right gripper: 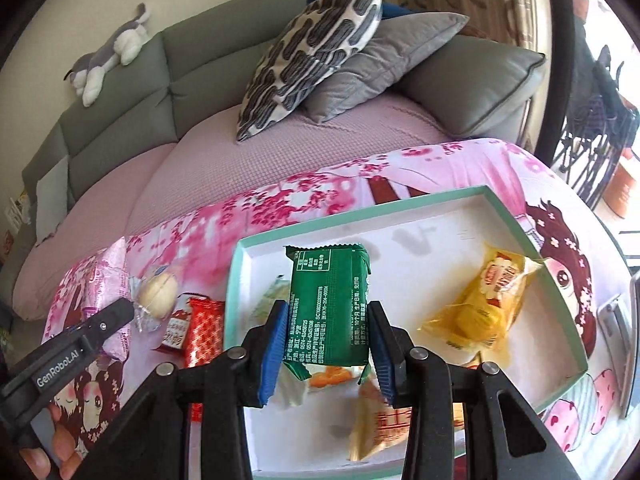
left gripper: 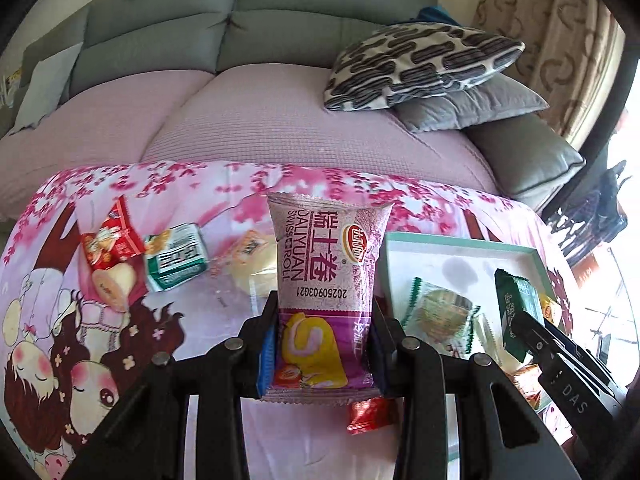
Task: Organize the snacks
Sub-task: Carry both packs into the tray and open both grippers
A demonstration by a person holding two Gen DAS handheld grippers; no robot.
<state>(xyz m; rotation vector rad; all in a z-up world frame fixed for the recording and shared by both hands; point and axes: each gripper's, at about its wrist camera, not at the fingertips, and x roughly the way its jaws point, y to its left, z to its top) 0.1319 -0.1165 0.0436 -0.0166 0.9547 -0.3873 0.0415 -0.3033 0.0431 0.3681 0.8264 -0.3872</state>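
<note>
My left gripper (left gripper: 323,322) is shut on a purple Swiss roll packet (left gripper: 326,280), held upright above the pink cartoon tablecloth (left gripper: 100,340), left of the tray. Over the white tray with a mint rim (right gripper: 520,220), my right gripper (right gripper: 327,330) is shut on a green snack packet (right gripper: 326,304). That same green packet (left gripper: 516,308) and right gripper show at the right of the left wrist view. A yellow packet (right gripper: 480,304) lies in the tray. Loose on the cloth are a red packet (left gripper: 112,240), a green-white packet (left gripper: 176,258) and a clear-wrapped cake (left gripper: 250,256).
A pale green wrapped snack (left gripper: 438,312) and an orange packet (right gripper: 380,428) lie in the tray. A small red wrapper (left gripper: 370,414) lies on the cloth below my left gripper. Behind the table a grey sofa (left gripper: 280,20) carries a patterned cushion (left gripper: 420,64). A person's fingers (right gripper: 44,456) hold the left gripper's handle.
</note>
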